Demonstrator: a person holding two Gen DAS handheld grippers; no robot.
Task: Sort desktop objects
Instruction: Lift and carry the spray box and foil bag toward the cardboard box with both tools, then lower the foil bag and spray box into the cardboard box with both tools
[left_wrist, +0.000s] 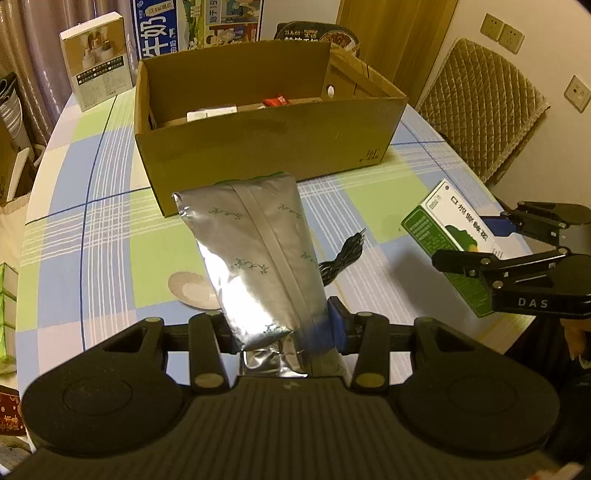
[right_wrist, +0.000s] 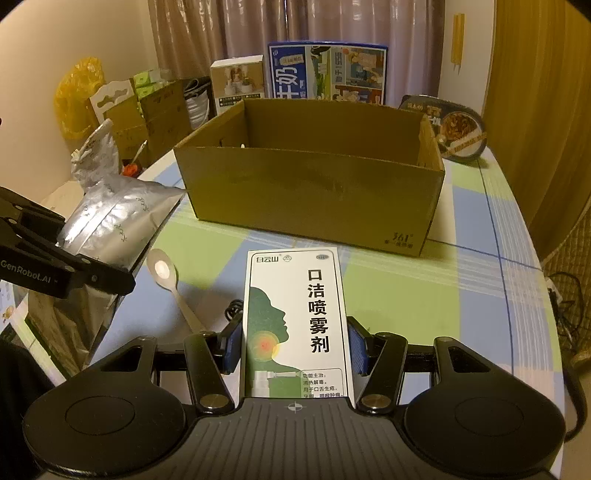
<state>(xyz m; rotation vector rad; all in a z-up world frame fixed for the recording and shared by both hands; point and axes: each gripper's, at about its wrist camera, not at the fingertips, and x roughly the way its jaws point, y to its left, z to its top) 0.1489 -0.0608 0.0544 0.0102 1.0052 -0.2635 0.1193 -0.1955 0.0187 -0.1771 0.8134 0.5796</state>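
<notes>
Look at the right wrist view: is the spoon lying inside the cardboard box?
No, the spoon lies on the checked tablecloth, in front of the cardboard box.

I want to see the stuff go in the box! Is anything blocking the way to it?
Nothing visible blocks it. The left tool holds the silver foil pouch, the right tool holds the spray box, and only bare tablecloth lies before the open cardboard box. The spoon and black cable sit lower, beside the path.
</notes>
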